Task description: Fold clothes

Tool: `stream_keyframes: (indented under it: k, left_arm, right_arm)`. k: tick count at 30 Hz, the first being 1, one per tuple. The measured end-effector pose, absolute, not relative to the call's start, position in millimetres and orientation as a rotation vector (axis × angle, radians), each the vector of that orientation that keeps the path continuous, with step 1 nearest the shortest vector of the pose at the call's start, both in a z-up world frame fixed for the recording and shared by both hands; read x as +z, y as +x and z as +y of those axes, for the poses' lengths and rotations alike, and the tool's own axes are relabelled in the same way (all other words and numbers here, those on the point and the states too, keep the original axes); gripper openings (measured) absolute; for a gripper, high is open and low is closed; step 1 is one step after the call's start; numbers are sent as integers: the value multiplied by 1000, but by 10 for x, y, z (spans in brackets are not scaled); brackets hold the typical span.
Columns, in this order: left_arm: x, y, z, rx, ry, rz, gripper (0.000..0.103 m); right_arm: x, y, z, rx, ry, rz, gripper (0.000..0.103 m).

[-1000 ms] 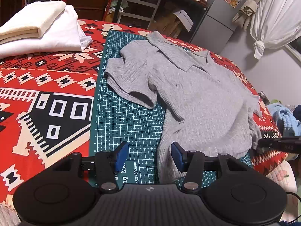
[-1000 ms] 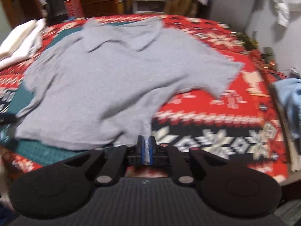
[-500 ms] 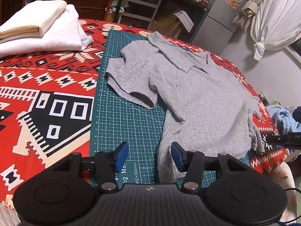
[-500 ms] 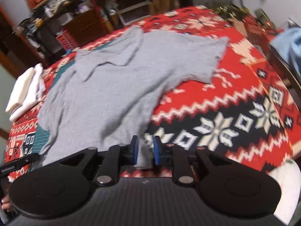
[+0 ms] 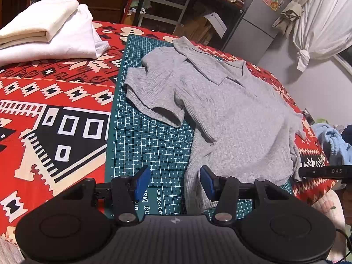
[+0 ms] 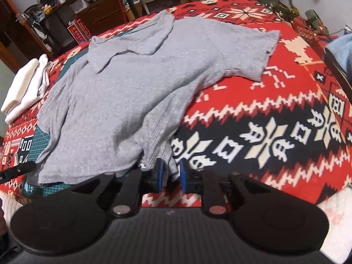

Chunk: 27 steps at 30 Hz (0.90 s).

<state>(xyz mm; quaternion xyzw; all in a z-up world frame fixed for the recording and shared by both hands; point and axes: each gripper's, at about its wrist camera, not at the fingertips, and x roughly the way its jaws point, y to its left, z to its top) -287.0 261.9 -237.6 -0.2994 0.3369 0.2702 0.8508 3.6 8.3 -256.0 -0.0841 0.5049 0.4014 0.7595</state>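
A grey short-sleeved collared shirt point(image 5: 231, 114) lies face up, partly on a green cutting mat point(image 5: 149, 140) and partly on the red patterned blanket point(image 5: 55, 101). Its left sleeve is folded inward. My left gripper point(image 5: 175, 181) hovers open over the mat at the shirt's lower left edge, its blue pads touching nothing. In the right wrist view the shirt point(image 6: 123, 92) spreads ahead, and its lower right hem corner hangs loosely between the parted pads of my right gripper point(image 6: 171, 172), whose jaws are opening.
Folded white and cream clothes point(image 5: 46, 35) are stacked at the far left of the blanket. A light blue garment point(image 5: 336, 140) lies off the right edge. Shelves, drawers and a fridge point(image 5: 259, 19) stand beyond the bed.
My right gripper's jaws went from shut on the shirt's hem to parted around it, and the gripper rolled and shifted along the near edge. My left gripper stayed still.
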Motion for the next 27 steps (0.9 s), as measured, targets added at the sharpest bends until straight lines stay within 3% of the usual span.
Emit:
stream_keyframes:
  k: [3, 6, 24, 27]
  left_arm:
    - [-2377, -2871, 2618, 569, -629, 710, 50]
    - [-2371, -2882, 2618, 570, -629, 709, 50]
    - [-2294, -2806, 2462, 471, -607, 728, 49]
    - [-2274, -2787, 2413, 452, -596, 737, 49]
  right_arm:
    - [-2549, -35, 142, 871, -212, 1075, 7]
    - [-2517, -97, 162, 853, -254, 1044, 4]
    - [-2393, 265, -1010, 623, -109, 1115, 0]
    - [-2323, 225, -966, 699, -51, 1092, 5]
